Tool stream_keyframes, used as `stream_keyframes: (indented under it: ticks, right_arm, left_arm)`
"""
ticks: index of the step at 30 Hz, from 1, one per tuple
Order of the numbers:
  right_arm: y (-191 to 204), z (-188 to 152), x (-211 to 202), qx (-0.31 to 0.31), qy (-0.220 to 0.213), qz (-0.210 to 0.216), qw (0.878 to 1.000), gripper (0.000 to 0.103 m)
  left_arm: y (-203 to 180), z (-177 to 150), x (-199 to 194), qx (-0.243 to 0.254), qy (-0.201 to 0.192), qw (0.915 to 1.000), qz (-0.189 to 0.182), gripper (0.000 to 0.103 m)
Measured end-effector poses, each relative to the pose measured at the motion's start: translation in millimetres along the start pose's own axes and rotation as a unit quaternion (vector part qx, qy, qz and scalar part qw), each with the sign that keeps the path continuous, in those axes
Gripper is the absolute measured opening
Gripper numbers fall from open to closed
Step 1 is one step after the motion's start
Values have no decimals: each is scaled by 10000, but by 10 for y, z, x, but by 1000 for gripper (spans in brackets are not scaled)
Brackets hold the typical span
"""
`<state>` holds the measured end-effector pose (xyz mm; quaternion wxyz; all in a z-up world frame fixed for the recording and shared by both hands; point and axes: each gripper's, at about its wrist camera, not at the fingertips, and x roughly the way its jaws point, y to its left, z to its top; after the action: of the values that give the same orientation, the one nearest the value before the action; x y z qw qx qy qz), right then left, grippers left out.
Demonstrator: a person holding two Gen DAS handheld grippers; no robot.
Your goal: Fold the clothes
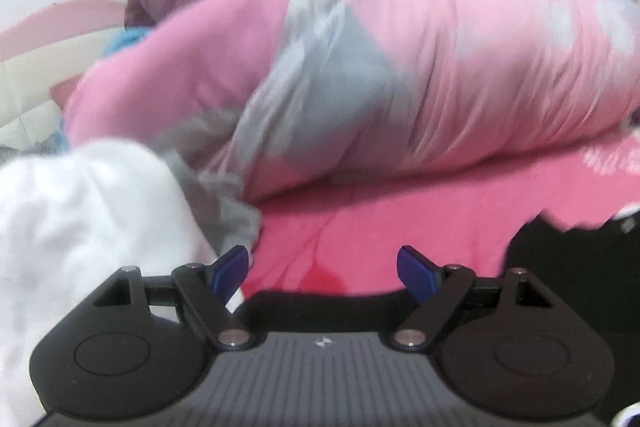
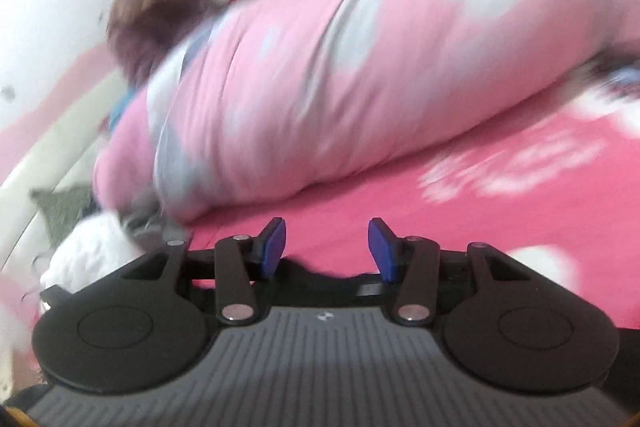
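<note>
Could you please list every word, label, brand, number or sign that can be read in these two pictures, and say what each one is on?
No text can be read.
Small pale emblem on the grey ribbed body behind the left tongs: a mark, no letters legible.
The same emblem behind the right tongs: too small to read.
White print on the pink bedsheet: too blurred to tell whether it is lettering or a pattern.

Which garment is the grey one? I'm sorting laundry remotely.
Find the big rolled pink quilt across the pink bedsheet. At its near left end, the crumpled grey garment lies against a white garment. It alone is dull grey.
</note>
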<state>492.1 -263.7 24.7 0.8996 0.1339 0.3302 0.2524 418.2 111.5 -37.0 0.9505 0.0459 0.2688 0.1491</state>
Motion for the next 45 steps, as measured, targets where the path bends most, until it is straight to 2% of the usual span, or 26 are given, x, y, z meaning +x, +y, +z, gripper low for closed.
stream_keyframes:
  ticks: [2, 3, 7, 8, 10, 13, 15, 17, 20, 23, 26, 28, 30, 31, 34, 36, 38, 40, 43, 45]
  right_arm:
    - [-166, -87, -414, -146, -223, -423, 9987, 40]
    - [-221, -190, -548, -259, -202, -607, 9976, 33]
    - [-439, -602, -1082, -707, -119, -1340, 9884, 26]
    - [-502, -705, -1176, -708, -101, -1405, 9875, 25]
    - [-626, -902, -1321, -553, -101, -1438, 9880, 25]
    - [-1001, -1128, -1456, 135, -211, -1642, 9861, 26]
    - [-1199, -1248, -1409, 415, -161, -1840, 9819, 27]
    - [-1293, -1332, -1346, 309, -107, -1907, 9811, 27]
    - [-1121, -1352, -1186, -432, -171, -1649, 9852, 27]
    - [-907, -1319, -833, -1031, 54, -1366, 9852, 27]
    - [-835, -1249, -394, -1269, 480, -1065, 9850, 26]
    - [-894, -1124, -102, -1230, 646, -1111, 9840, 25]
    - [-1030, -906, 112, -1054, 560, -1329, 9839, 23]
    - [-1130, -780, 189, -913, 438, -1588, 9821, 24]
    - [-1452, -467, 332, -286, 111, -2400, 9703, 24]
    - [-1479, -399, 268, -210, -92, -2688, 9629, 25]
    - [-1344, -402, 129, -365, -330, -2558, 9655, 26]
    - [-1163, -449, 82, -476, -298, -1995, 9783, 25]
    - [-910, -516, 240, -593, 199, -994, 9931, 25]
    - [-853, -524, 484, -524, 585, -593, 9951, 25]
  left_arm:
    - [-163, 52, -164, 51, -106, 9996, -256, 83]
    - [-281, 55, -228, 114, -96, 9991, -399, 84]
    - [-823, -73, -403, 331, 101, 9940, -1039, 84]
    - [-964, -145, -429, 363, 190, 9920, -1192, 84]
    - [-1173, -303, -449, 421, 352, 9886, -1401, 84]
    - [-1371, -535, -368, 534, 642, 9859, -1453, 84]
    - [-1374, -633, -335, 481, 672, 9867, -1399, 87]
    - [-1352, -678, -299, 366, 703, 9872, -1386, 93]
    - [-1317, -694, -261, 204, 718, 9874, -1394, 99]
    - [-1314, -708, -249, 159, 683, 9880, -1374, 100]
    - [-1335, -731, -241, 202, 620, 9893, -1308, 101]
    - [-1329, -740, -251, 191, 593, 9895, -1306, 101]
    - [-1315, -750, -256, 163, 571, 9895, -1321, 101]
    - [-1309, -754, -259, 152, 561, 9895, -1326, 101]
    - [-1314, -756, -257, 153, 546, 9896, -1319, 101]
    - [-1313, -757, -256, 147, 547, 9896, -1321, 101]
    - [-1309, -759, -255, 140, 546, 9896, -1326, 101]
    - [-1302, -757, -255, 124, 549, 9894, -1335, 101]
    - [-1293, -762, -249, 99, 548, 9893, -1351, 101]
    - [-1288, -766, -243, 84, 550, 9891, -1362, 101]
